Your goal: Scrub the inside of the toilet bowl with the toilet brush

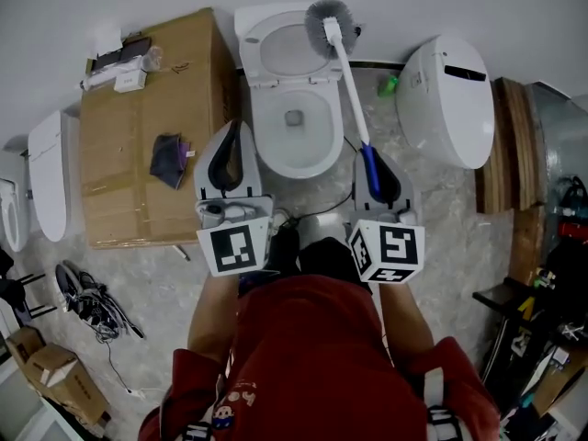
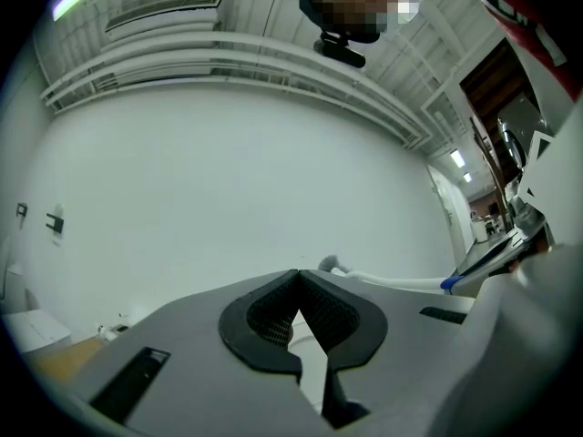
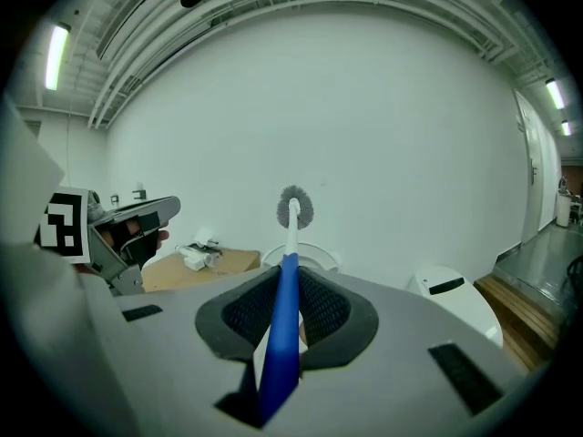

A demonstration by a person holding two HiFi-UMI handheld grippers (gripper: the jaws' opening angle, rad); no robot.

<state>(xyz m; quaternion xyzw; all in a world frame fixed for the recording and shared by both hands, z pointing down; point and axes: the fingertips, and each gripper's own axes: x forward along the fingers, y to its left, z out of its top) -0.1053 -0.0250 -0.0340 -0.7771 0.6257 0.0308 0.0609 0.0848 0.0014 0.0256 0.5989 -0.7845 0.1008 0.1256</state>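
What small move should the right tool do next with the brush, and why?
Probably tilt the right tool down to lower the toilet brush into the toilet bowl: the tool grips its blue handle, but the bristles are raised outside the bowl.

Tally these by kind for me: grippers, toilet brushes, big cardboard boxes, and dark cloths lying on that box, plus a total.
Grippers: 2 (left gripper, right gripper)
Brush: 1
Big box: 1
Cloth: 1
Total: 5
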